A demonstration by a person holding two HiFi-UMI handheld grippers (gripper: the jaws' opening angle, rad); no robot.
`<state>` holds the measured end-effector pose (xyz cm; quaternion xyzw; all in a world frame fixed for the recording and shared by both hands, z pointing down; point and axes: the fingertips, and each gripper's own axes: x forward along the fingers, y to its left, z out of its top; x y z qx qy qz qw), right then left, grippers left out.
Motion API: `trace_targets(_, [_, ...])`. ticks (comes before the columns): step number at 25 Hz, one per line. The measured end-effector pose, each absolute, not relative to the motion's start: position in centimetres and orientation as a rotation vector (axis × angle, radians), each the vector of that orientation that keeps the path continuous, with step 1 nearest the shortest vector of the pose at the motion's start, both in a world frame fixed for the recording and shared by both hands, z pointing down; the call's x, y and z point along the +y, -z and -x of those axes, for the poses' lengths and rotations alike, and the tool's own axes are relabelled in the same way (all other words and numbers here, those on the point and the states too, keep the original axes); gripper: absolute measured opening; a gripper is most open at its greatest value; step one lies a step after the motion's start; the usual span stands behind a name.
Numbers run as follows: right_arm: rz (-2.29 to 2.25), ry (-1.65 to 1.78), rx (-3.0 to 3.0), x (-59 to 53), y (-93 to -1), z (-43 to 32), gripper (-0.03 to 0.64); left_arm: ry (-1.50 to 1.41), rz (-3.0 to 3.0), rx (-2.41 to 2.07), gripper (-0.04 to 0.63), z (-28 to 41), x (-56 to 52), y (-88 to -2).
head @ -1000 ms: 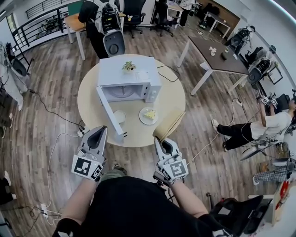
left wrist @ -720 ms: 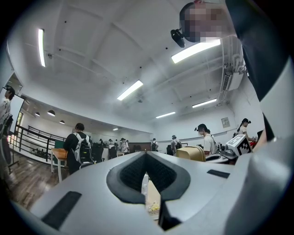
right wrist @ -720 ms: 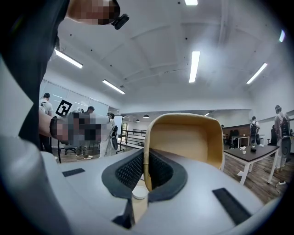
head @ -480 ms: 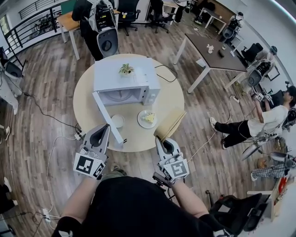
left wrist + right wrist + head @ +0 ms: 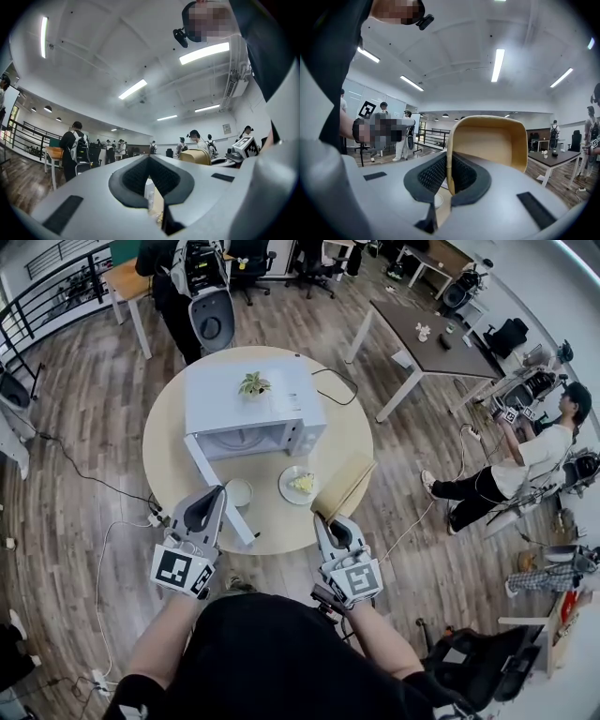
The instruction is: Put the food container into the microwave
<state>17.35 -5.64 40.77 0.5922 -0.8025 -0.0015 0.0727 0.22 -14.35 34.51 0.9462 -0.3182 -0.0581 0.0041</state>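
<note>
Nearest to the person, the left gripper (image 5: 210, 501) and the right gripper (image 5: 327, 526) both have their jaws pressed together on nothing. Just beyond, on the round table (image 5: 356, 442), the food container (image 5: 300, 484) lies ahead and a little left of the right gripper, which is the nearer one. It is round, so no long axis matters. Farther back, the microwave (image 5: 248, 409) stands with its door (image 5: 217, 486) open.

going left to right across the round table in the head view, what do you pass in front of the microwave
small white dish → plate with food → tan container. The open microwave door overlaps the dish's side, so it is left out.
</note>
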Motion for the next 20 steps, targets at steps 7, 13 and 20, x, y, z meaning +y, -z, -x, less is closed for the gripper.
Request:
trace_targets(7, [-1.782,0.018,-2.378,-8.4,-41.0,-16.7,0.025,0.2,-2.97,-0.951,0.018,-0.3,-17.2,-34.9])
trace_targets(13, [-1.764,0.029,-2.336,-10.9,-41.6,-15.8,0.025,0.203,-2.967,-0.925,0.018,0.2,-19.1,-35.5])
trace_targets(20, [-1.694,0.078,-2.355,-13.8,-42.7,-14.4,0.025,0.192,-2.969,-0.911,0.018,0.8,-20.9,-36.3])
